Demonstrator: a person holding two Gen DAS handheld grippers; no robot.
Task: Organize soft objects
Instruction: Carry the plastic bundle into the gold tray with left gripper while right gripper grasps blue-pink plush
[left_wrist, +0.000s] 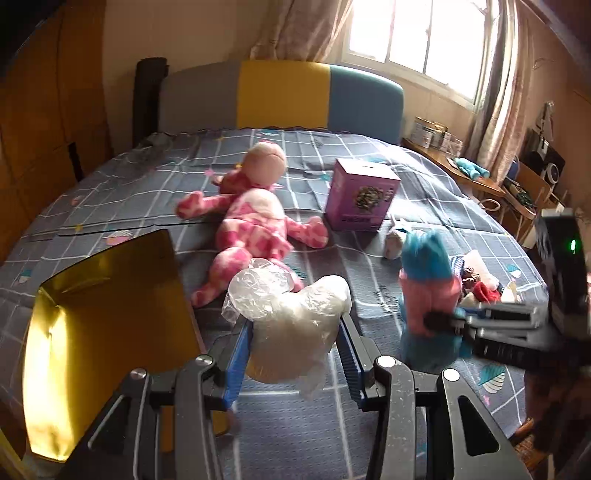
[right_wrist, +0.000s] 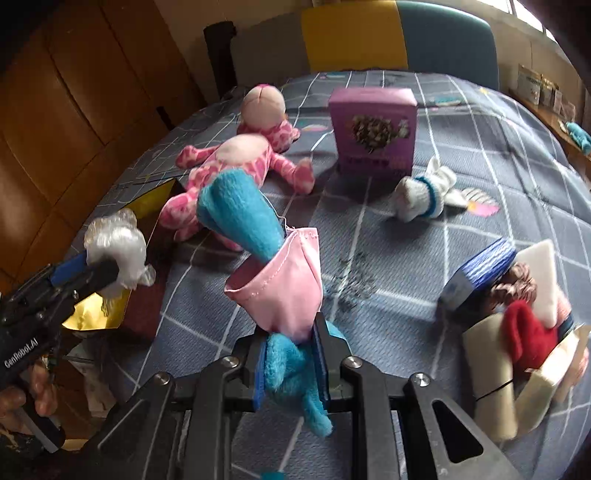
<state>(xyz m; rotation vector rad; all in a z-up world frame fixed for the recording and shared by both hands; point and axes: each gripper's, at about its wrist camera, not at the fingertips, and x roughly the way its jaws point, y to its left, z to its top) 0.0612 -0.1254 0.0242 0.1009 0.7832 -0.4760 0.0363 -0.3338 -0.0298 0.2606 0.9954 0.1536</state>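
The only readable text is "GenRobot.AI", printed in white on the left claw's black body (right_wrist: 22, 350).

- My left gripper (left_wrist: 291, 354): black frame, blue pads; the bagged toy (left_wrist: 295, 325) in it is white under clear plastic.
- My right gripper (right_wrist: 291, 365): black frame, blue pads; the plush toy (right_wrist: 266, 258) in it is turquoise with a pale pink garment.
- Large plush doll (left_wrist: 251, 225): pink-and-white blotches, plain pale pink head.
- Box (left_wrist: 362, 192): purple, dark printed motif on the front.
- Bedsheet (left_wrist: 110, 192): grey-blue, white grid lines.
- Headboard (left_wrist: 280, 96): grey, yellow and teal panels.
- Open box (left_wrist: 103, 332): gold lining.
- Rolled sock (right_wrist: 424, 195): white, blue band.
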